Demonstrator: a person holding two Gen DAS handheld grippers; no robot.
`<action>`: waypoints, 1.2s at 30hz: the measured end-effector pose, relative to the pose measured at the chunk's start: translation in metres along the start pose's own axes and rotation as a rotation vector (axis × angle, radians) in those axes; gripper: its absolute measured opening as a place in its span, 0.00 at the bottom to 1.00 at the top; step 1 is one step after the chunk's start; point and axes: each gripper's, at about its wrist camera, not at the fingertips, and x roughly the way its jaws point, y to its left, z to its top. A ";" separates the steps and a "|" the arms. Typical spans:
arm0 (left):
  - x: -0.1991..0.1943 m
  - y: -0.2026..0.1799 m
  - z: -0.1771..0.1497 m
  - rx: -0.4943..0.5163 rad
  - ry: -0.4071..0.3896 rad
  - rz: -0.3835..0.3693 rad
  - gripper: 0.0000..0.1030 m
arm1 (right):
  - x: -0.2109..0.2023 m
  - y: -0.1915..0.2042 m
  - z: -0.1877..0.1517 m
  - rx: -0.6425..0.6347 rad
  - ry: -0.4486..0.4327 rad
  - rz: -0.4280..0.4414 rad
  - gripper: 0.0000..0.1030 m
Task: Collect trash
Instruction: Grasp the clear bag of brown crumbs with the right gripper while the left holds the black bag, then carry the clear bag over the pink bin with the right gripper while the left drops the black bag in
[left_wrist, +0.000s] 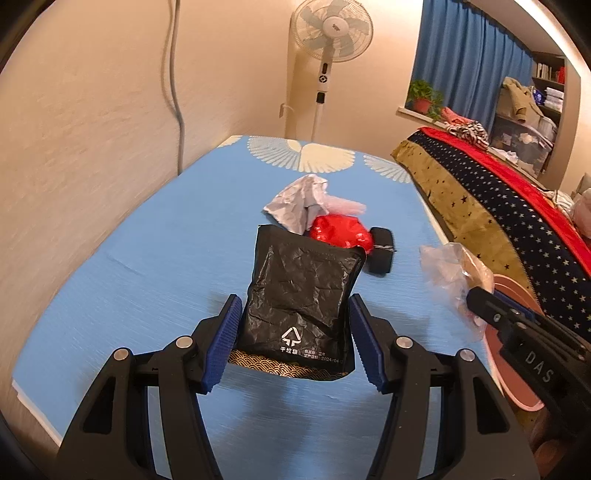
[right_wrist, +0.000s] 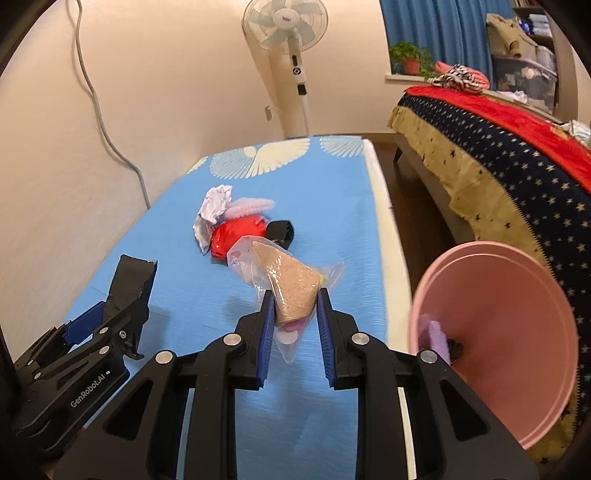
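My left gripper (left_wrist: 293, 301) is shut on a black crinkled packet (left_wrist: 299, 288) with a white recycling mark, held above the blue table (left_wrist: 129, 258). My right gripper (right_wrist: 295, 295) is shut on a clear plastic bag (right_wrist: 288, 280) with a brown wedge inside, also lifted off the table. A pink bin (right_wrist: 517, 295) stands tilted at the right, off the table's edge, with a purple scrap at its bottom. Farther along the table lie crumpled white paper (left_wrist: 295, 199), a red plastic wad (left_wrist: 340, 229), a pale bubble-wrap piece (right_wrist: 251, 206) and a black roll (left_wrist: 382, 251).
A bed with a starred navy and red blanket (right_wrist: 498, 147) runs along the right, past a narrow floor gap. A standing fan (right_wrist: 288, 33) and a wall with a hanging cable (right_wrist: 96, 110) close off the far and left sides.
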 end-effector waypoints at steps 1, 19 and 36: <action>-0.003 -0.002 -0.001 0.005 -0.004 -0.004 0.56 | -0.003 -0.003 0.000 0.005 -0.004 -0.005 0.23; -0.035 -0.041 -0.008 0.072 -0.042 -0.067 0.56 | -0.066 -0.041 0.001 0.084 -0.091 -0.086 0.23; -0.041 -0.072 -0.009 0.097 -0.058 -0.149 0.56 | -0.101 -0.072 0.004 0.112 -0.156 -0.217 0.23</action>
